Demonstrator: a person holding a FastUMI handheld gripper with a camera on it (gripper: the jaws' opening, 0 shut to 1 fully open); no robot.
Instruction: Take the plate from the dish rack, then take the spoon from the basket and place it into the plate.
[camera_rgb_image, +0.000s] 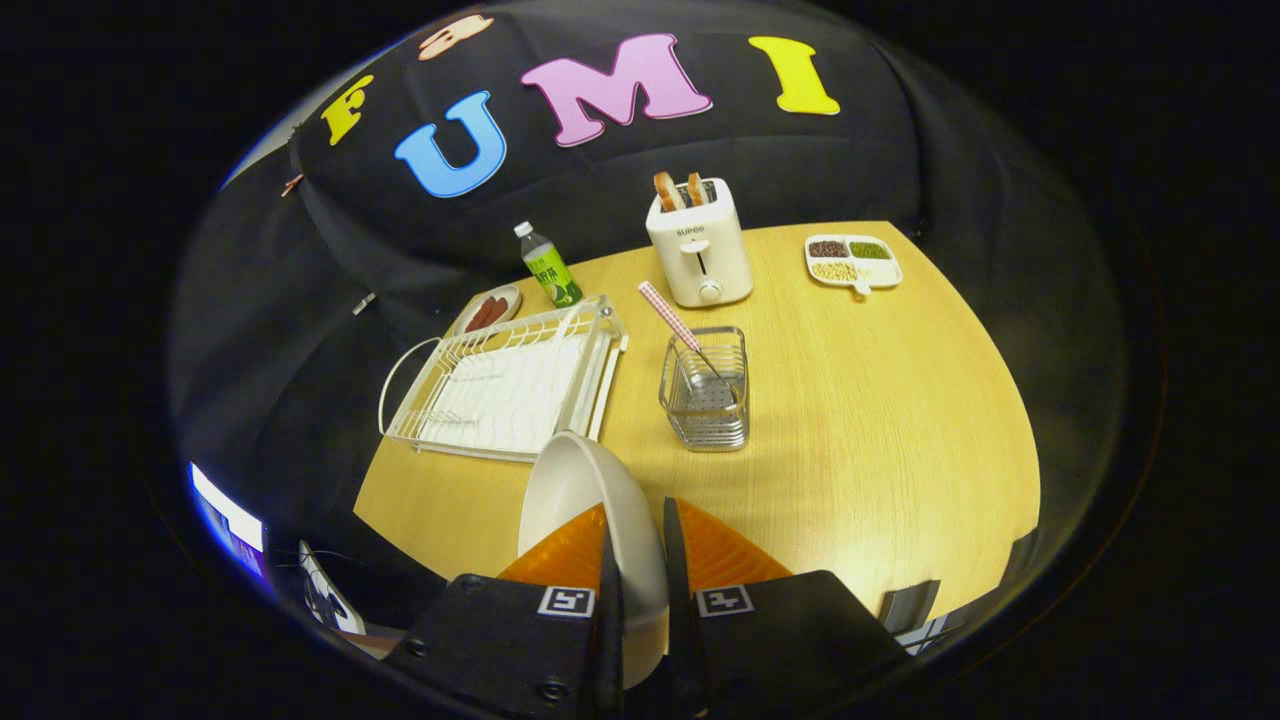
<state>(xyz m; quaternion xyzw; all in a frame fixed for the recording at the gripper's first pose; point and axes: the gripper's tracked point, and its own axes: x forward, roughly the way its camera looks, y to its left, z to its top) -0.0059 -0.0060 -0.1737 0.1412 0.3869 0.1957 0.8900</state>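
Black cloth walls in the booth behind a pale wooden table (880, 420) with a rounded near edge. At the table's far left corner sits a small plate of sausages (488, 311), reddish-brown pieces on a pale dish. Just beside it stands a clear bottle (549, 265) with a white cap and a green label, close to the far edge. In front of both, along the left edge, lies the white wire dish rack (505, 385), its slots bare over a white drip tray, with a loop handle reaching past the table's left edge.

Near the front edge, the gripper (637, 560) has its jaws nearly closed, one finger on each face of the plate (580, 490), so both press on it. That plate is white, plain and glossy, shallow with a smooth round rim; it stands on edge between the fingers, tilted a little leftward, its top rim rising ahead of the fingertips toward the near corner of the rack. Whether its lower rim touches the table cannot be told.

Ahead of the fingers, about the middle of the table, stands the basket (705, 395), a small metal wire holder. In it leans the spoon (682, 335), bowl down inside, its red-and-white checked handle slanting up and to the left above the rim.

Beyond the basket, near the far edge, is a white toaster (700, 250) with two browned slices standing in its slots. At the far right corner lies a white divided tray (853, 263) holding dark, green and pale grains in separate compartments.
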